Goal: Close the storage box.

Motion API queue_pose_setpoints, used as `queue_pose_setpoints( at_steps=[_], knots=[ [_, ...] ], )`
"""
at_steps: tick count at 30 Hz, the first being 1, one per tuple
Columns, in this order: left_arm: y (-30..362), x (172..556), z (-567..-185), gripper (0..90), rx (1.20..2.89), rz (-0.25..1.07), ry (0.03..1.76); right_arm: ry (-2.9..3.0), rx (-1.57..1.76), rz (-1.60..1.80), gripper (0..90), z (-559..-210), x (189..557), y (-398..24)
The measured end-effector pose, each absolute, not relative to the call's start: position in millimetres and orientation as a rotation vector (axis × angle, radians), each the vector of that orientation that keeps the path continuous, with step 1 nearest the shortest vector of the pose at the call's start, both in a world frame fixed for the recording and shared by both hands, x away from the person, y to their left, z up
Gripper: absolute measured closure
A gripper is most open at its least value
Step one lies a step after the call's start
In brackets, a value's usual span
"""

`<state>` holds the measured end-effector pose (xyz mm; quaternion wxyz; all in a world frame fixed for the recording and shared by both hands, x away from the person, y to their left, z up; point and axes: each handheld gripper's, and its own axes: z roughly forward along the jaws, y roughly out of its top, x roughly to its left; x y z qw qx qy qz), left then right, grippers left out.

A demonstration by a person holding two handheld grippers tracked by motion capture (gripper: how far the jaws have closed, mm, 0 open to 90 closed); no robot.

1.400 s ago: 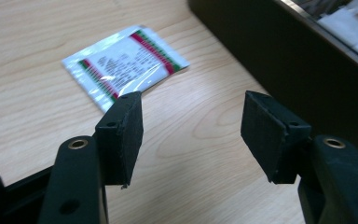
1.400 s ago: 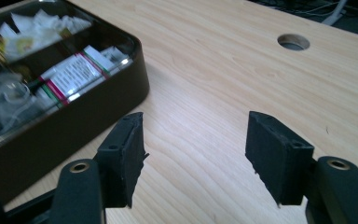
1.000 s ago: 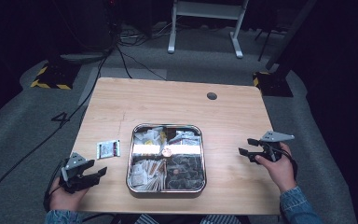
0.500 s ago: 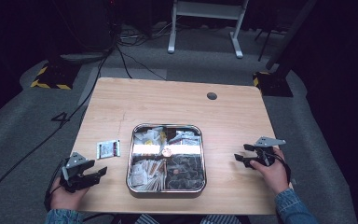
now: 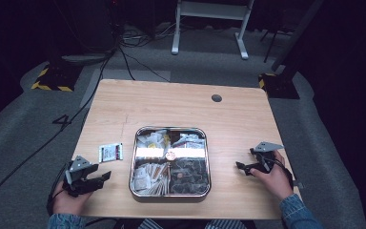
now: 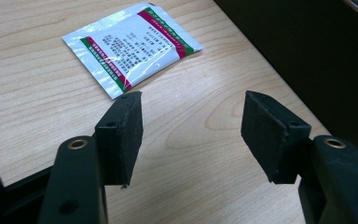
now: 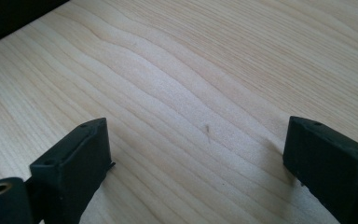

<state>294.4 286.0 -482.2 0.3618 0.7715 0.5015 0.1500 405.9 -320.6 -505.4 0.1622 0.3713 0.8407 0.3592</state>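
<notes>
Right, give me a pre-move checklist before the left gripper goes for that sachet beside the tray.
1. Left gripper open, nothing between its jaws: ok.
2. Sachet flat on the table, apart from the tray, and ahead of the left gripper: ok.
3. Path from the left gripper to the sachet is bare wood: ok.
4. Right gripper empty, jaws just been opening over bare wood, well right of the tray: ok.
5. Tray compartments already hold packets; which one suits this sachet: cannot tell.
6. Sachet edge raised enough for a jaw to get under: cannot tell.
</notes>
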Motion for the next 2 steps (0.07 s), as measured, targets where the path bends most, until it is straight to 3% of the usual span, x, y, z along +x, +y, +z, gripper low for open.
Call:
queue_pose_setpoints(
  at_steps=[2],
  knots=[
    [286.4,294.4,-482.6,39.0,1.989,0.387,1.29,2.401,1.058,1.026,7.2,-505.4,406.0,-320.6]
  ],
)
